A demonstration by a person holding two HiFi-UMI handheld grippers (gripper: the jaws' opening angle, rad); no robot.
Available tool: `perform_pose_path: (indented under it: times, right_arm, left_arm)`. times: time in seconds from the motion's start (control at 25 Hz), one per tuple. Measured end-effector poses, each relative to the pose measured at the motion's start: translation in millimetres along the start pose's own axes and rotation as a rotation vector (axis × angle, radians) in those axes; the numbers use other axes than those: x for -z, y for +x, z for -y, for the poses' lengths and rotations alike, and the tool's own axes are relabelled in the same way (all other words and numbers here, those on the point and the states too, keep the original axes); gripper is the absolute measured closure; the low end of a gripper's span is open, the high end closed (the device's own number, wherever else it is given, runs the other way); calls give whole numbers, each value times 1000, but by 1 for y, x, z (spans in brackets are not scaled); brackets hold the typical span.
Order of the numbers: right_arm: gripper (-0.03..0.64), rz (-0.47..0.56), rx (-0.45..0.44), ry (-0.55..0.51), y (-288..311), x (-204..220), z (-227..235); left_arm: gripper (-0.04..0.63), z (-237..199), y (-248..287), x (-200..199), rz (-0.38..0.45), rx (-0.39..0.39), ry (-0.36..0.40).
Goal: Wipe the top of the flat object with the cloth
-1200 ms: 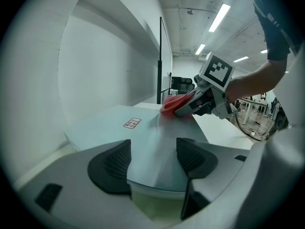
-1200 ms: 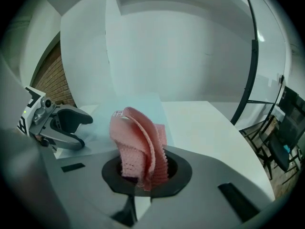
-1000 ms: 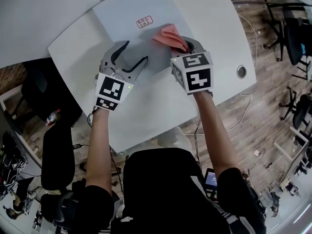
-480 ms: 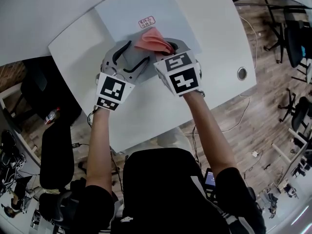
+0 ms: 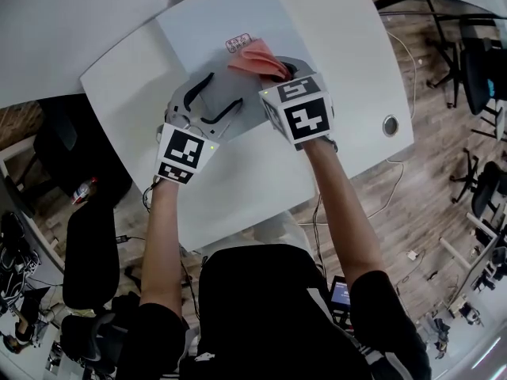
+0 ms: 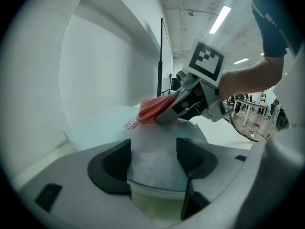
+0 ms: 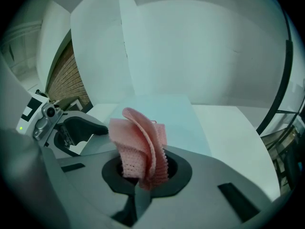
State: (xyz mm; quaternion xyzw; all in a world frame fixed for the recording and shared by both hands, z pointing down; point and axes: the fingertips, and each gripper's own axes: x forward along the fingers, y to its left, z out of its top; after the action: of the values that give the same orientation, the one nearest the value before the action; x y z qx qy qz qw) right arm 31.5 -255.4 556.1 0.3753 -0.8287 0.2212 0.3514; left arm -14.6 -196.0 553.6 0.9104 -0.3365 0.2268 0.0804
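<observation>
Left gripper [image 5: 219,93]: my jaws are wide apart with nothing clamped, low over the near part of the flat object [image 5: 210,30]. Head view only gives me that much. Left gripper view adds that the flat object's near edge sits in the gap between the two dark pads [image 6: 114,166]; can't tell if the pads press on it. Right gripper [image 5: 281,70], just beside the left one: jaws closed on the cloth [image 5: 255,60]. Head view hides the grip under the marker cube. Right gripper view shows it directly: the pink knit cloth is bunched in folds, pinched at its lower end between the jaws and standing up out of them. Same view has the left gripper's open jaws at the left edge, close by. Left gripper view gives the side-on contact that the other two lack: the right gripper is tilted down and the cloth's free end lies on the flat object's top, just beside a small red-printed label [image 6: 131,124]. Print is too small to read. The flat object is a pale sheet lying flat on the white counter [image 5: 348,62], skewed to the counter's edges. A round grommet [image 5: 389,125] sits in the counter off to the right, well apart from the grippers. Wood floor [image 5: 444,172] is beyond the counter edge, head view only.
</observation>
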Motion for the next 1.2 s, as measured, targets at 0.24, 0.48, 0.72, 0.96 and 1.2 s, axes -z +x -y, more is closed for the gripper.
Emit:
perform_pose_path:
  times: [0.24, 0.48, 0.72, 0.96, 1.2]
  right_arm:
    - [569, 0, 67, 54, -6, 2, 40]
    - [569, 11, 105, 115, -14, 7, 59]
    - [569, 4, 112, 103, -12, 4, 58]
    - [569, -3, 65, 21, 9, -13, 34]
    - [569, -18, -6, -88, 28, -30, -10]
  left_arm:
    - [301, -1, 0, -1, 2, -2, 0]
    - [301, -2, -1, 0, 6, 0, 1]
    - [301, -1, -1, -2, 9, -1, 2]
    - [301, -1, -2, -1, 8, -4, 3]
    - [301, 1, 0, -1, 5, -8, 4]
